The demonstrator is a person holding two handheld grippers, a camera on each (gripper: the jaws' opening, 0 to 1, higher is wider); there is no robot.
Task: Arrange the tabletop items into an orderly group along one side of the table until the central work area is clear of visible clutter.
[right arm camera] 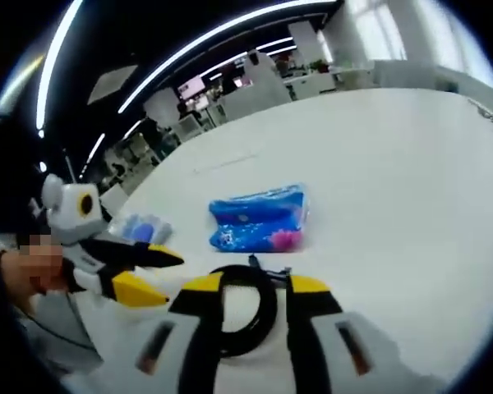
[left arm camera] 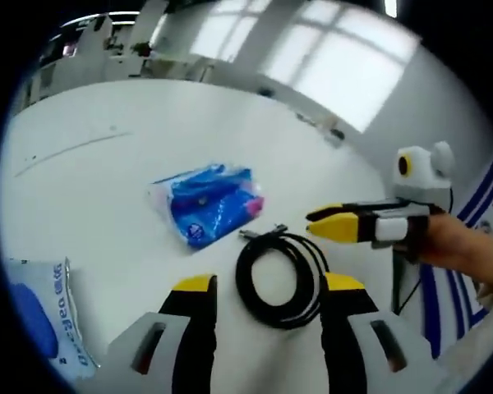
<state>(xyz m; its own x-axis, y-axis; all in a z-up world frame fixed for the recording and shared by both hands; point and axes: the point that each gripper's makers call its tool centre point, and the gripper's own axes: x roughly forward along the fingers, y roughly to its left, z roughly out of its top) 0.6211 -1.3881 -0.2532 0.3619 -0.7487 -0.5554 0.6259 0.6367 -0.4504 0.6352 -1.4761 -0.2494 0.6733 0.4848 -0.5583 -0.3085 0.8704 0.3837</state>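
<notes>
Both grippers hover low over the white desk (left arm camera: 107, 164), converging on a coiled black cable (left arm camera: 281, 279) that lies flat near the middle of the work area. The left gripper (left arm camera: 263, 286) holds its jaws wide apart with nothing in them, the coil lying between and just beyond the yellow tips. The right gripper (right arm camera: 255, 286) is likewise spread and empty, its tips straddling the near arc of the same coil.

The step in hand seems to be picking up the cable. It would go best if one gripper alone closes across a bundled section of the loops — near the plug ends — so the coil lifts as one piece rather than unwinding; two grippers tugging at once could spread it.

Counted: one black cable; one blue-and-pink plastic packet (left arm camera: 209, 201) just beyond the coil; one white-and-blue pouch (left arm camera: 45, 316) well apart at the desk's near edge in the left gripper view. A bluish object (right arm camera: 144, 228) beside the other gripper in the right gripper view is too blurred to identify.
</notes>
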